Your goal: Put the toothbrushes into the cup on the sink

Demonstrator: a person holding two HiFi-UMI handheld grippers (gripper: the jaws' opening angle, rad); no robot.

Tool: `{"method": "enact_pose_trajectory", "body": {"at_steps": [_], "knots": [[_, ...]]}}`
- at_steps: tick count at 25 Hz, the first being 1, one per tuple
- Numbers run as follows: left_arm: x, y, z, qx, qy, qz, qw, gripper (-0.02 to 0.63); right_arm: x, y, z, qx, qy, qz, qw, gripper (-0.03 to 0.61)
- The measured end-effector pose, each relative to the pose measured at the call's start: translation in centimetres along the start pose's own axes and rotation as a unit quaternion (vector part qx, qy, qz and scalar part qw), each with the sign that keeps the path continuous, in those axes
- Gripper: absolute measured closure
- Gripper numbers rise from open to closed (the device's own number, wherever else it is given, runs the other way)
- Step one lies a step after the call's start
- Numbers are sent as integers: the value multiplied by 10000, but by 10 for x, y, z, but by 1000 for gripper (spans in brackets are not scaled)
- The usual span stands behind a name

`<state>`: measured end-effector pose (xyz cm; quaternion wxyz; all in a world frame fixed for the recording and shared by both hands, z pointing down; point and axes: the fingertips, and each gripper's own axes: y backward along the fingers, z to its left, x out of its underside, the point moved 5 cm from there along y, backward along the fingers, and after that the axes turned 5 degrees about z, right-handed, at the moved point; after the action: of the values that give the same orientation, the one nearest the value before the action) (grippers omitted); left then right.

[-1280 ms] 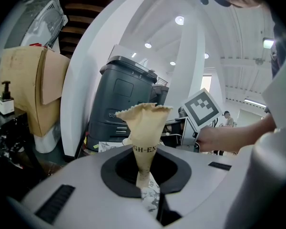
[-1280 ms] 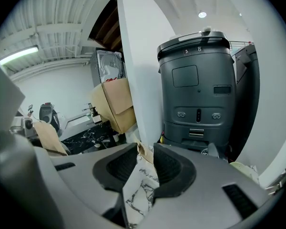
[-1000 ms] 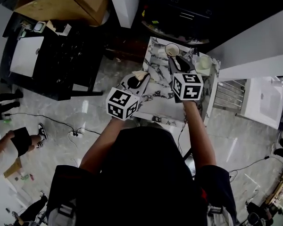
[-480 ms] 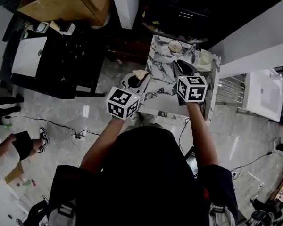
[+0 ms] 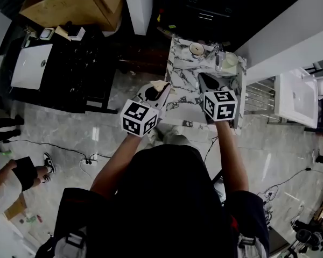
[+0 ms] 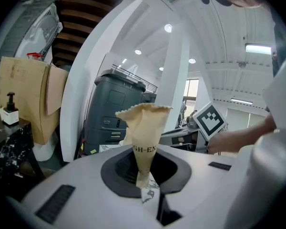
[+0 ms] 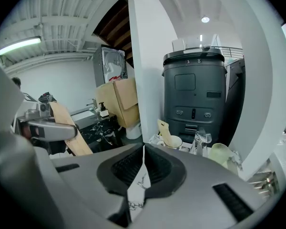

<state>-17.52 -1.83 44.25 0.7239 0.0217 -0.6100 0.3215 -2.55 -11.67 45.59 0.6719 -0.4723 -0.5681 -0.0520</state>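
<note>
The left gripper's (image 6: pixel 144 178) fingers are clenched on a wrapped toothbrush (image 6: pixel 145 128), held at the marble bench's (image 5: pixel 178 77) left edge. Bare marble is left before the cup (image 5: pixel 196 48), where a second toothbrush (image 7: pixel 164 131) is stood. The right gripper's (image 7: pixel 143 168) fingers are closed together, empty. "GH-EN" is printed on the held one.

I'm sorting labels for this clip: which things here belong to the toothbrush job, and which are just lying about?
Job:
- paper-wrapped toothbrush, pinched in the left claw
- cup on the sink counter, with a second toothbrush standing in it

Lying about:
- green glass
- tap
- cardboard box
- soap bottle
</note>
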Motion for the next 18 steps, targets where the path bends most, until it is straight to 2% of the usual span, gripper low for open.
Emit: {"method": "enact_pose_trajectory", "body": {"at_steps": [5, 14, 18], "knots": [[-1, 5, -9, 200, -160, -11, 9997, 583, 9, 23, -2, 349, -176, -153, 9991, 538], [1, -11, -30, 435, -253, 42, 9987, 583, 23, 42, -15, 418, -253, -217, 9986, 538], [1, -20, -32, 327, -255, 83, 9991, 583, 29, 46, -30, 426, -322, -231, 9983, 538]]}}
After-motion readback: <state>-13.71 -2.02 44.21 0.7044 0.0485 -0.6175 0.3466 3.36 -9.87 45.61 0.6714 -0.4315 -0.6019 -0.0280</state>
